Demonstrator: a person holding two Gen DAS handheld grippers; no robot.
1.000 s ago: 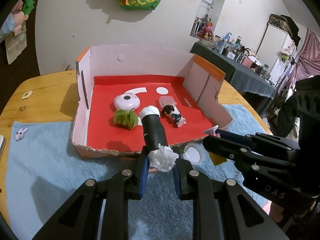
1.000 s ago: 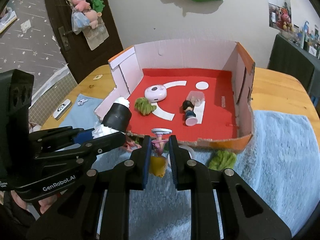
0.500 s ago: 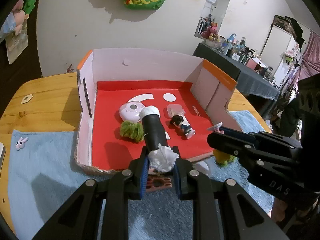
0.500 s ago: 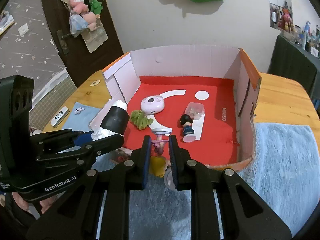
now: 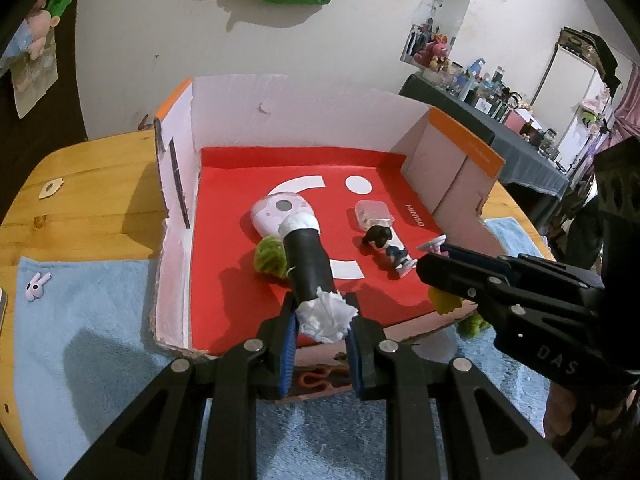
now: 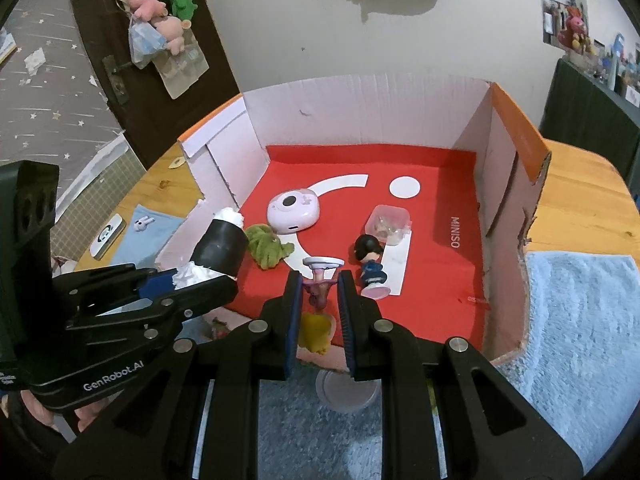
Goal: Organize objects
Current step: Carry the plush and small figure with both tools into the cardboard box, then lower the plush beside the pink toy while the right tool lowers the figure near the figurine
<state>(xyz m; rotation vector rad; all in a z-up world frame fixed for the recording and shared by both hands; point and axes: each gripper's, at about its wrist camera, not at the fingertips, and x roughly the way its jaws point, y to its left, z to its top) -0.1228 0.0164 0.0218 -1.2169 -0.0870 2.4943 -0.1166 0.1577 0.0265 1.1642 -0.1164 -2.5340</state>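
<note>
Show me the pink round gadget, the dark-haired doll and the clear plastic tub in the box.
Pink gadget (image 6: 293, 211), right wrist view, middle of its top.
Doll (image 6: 368, 249), right wrist view, its dark hair.
Plastic tub (image 6: 390, 222), right wrist view, its lid.

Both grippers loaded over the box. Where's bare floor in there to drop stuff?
Free: the red floor right of the dark-haired figure, up to the right wall; the back strip behind the white dot; the left strip between the left wall and the green tuft. Crowded: the centre, with the pink device, tuft, clear case and figure.
</note>
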